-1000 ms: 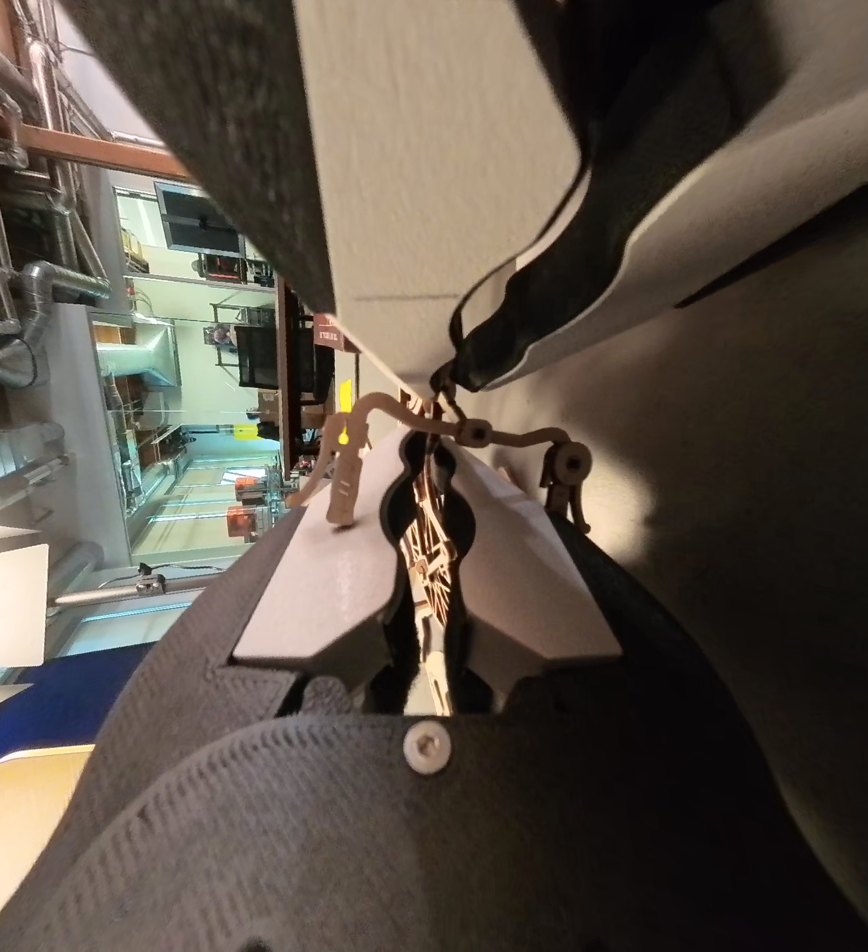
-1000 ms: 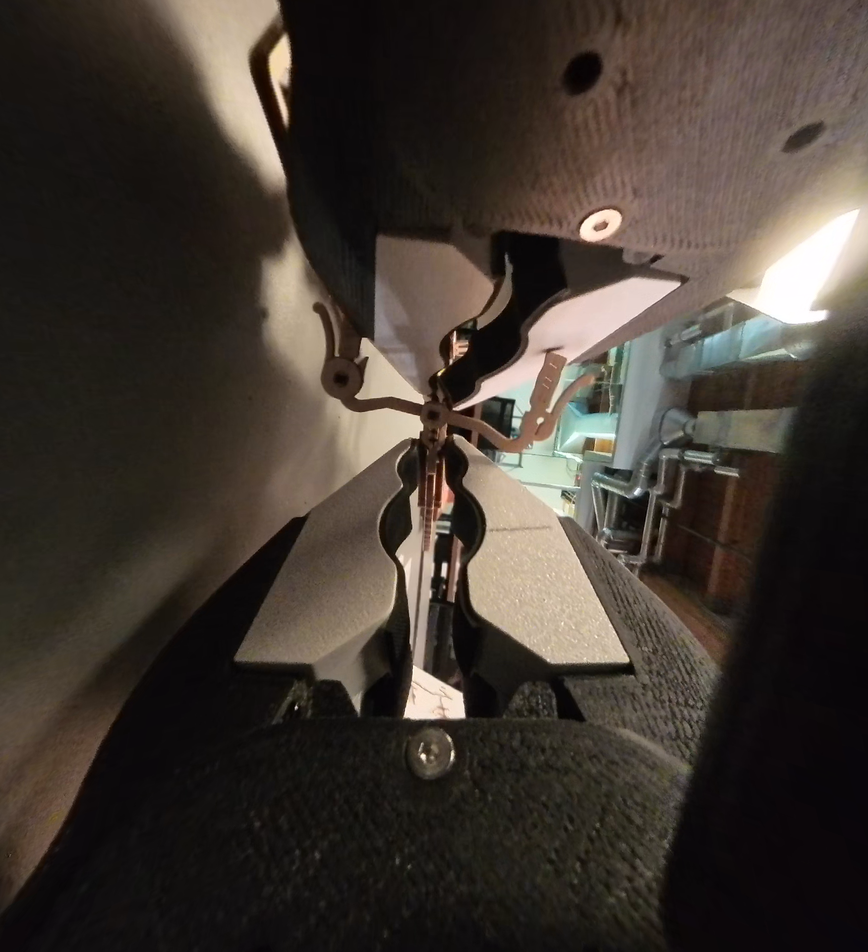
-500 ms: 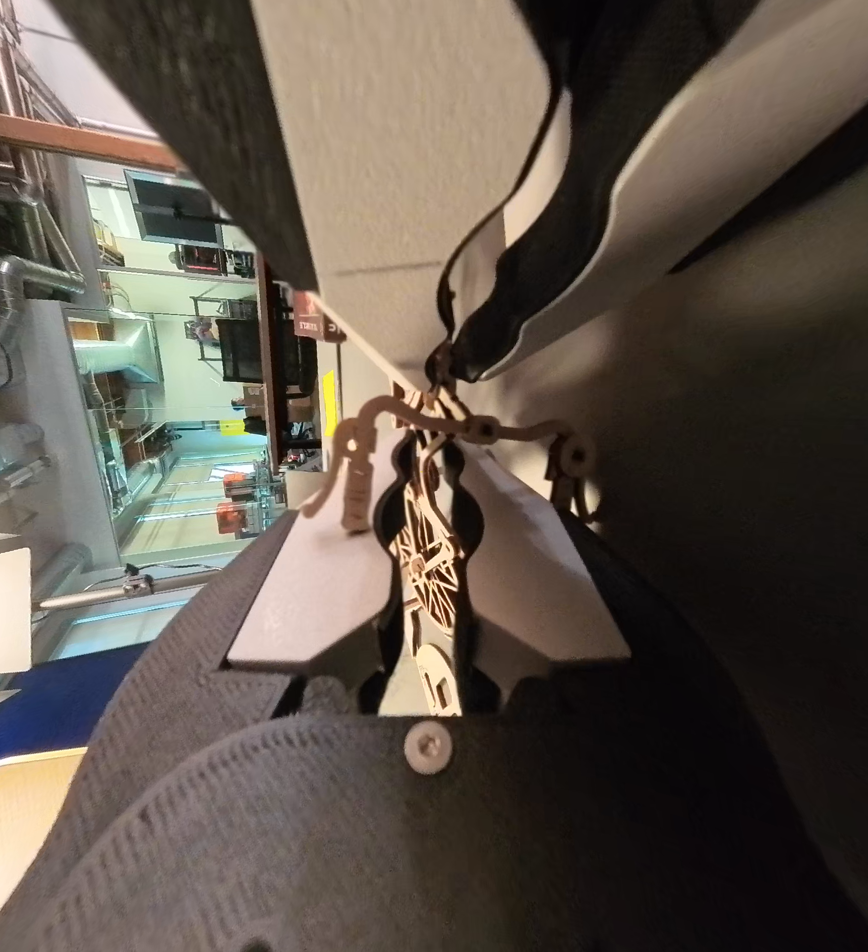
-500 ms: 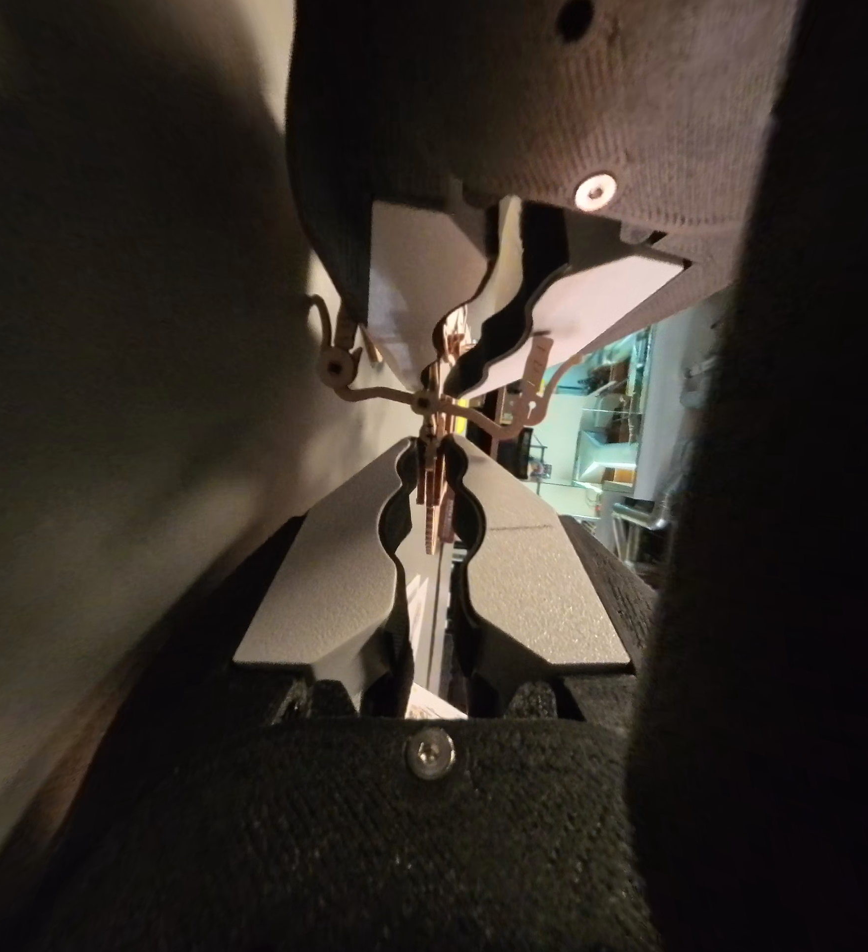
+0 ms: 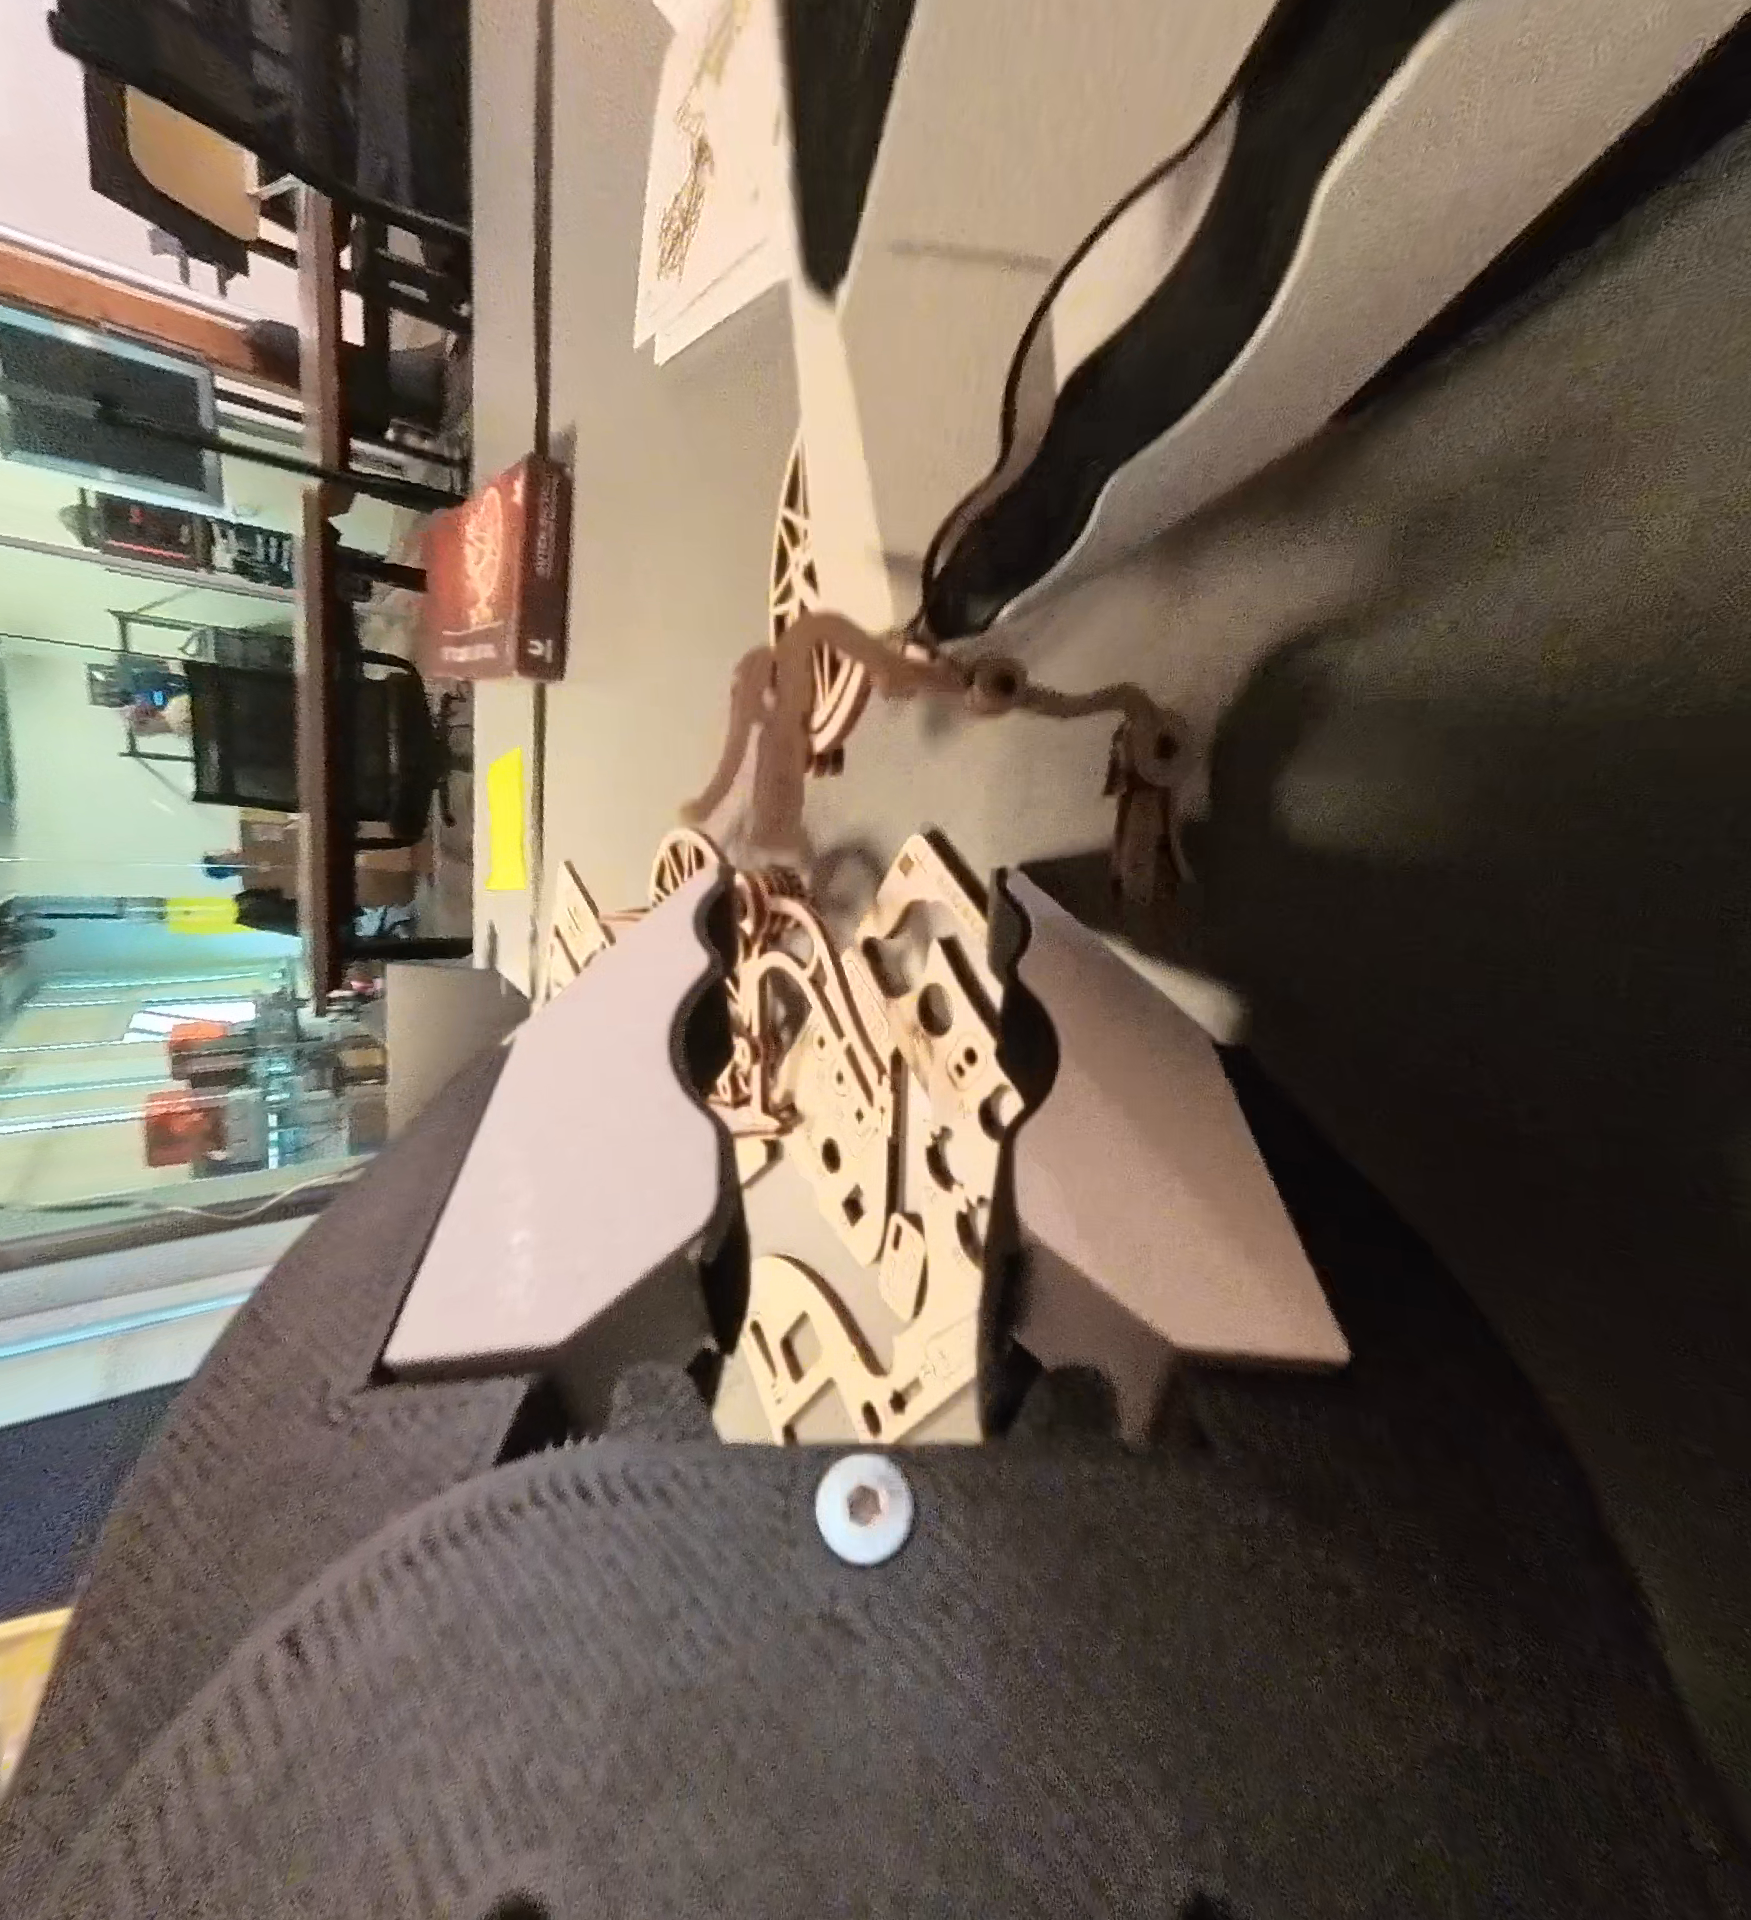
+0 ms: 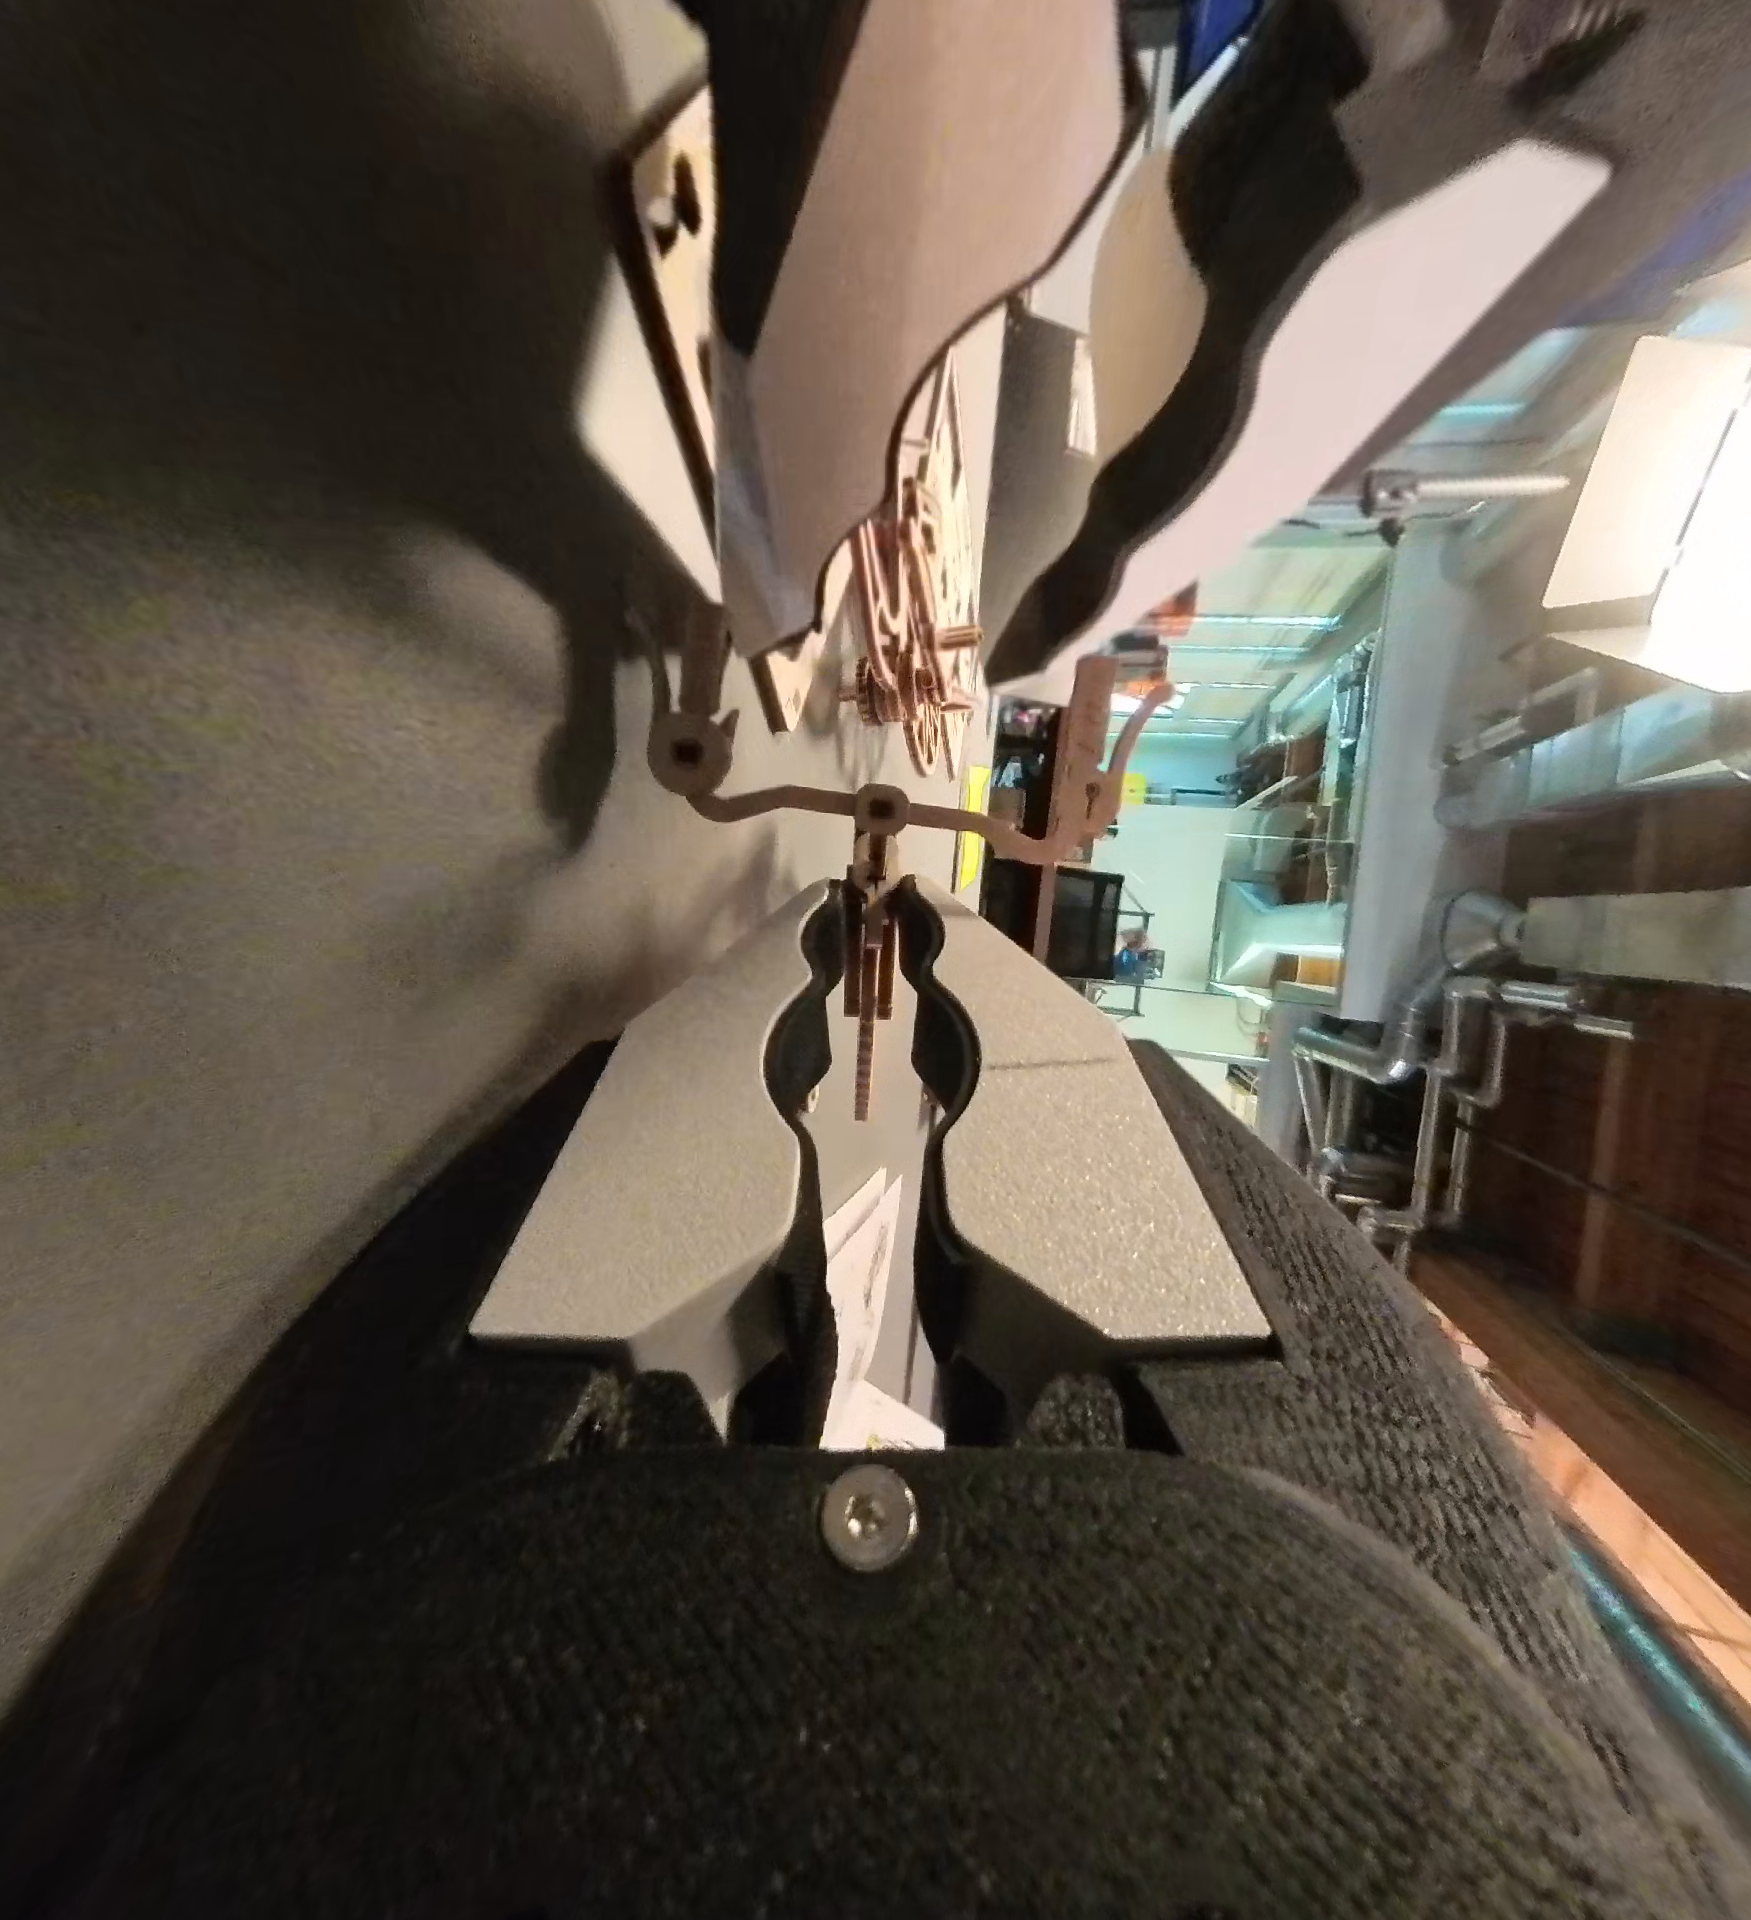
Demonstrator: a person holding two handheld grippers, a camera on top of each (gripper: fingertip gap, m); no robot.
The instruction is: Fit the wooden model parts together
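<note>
My right gripper [image 6: 866,883] is shut on the layered stem [image 6: 869,987] of a wooden handlebar part [image 6: 876,805], whose bar sticks out past the fingertips. In the left wrist view this handlebar part [image 5: 996,686] hangs from the right gripper [image 5: 938,623] at upper right. My left gripper [image 5: 855,894] is open, with a wide gap between its fingers. A brown part-built wooden model [image 5: 762,1018] shows in that gap over a pale cut-out wooden sheet [image 5: 912,1143]. I cannot tell whether the model rests on the table. The right wrist view shows the left gripper [image 6: 892,644] open around the model [image 6: 918,665].
The views are turned sideways, and the grey table [image 5: 642,727] runs up the frame. On it are a red-brown box [image 5: 502,582], a printed paper sheet [image 5: 715,156], a spoked wooden wheel [image 5: 809,592] and a yellow note [image 5: 507,821]. A room with shelves and pipes lies beyond. The left gripper's tips are roughly 4 cm from the right gripper's.
My left gripper was shut on the spoked wooden model against the handlebar part. It has opened, let go of the model and drawn back. The right gripper still holds the handlebar part.
</note>
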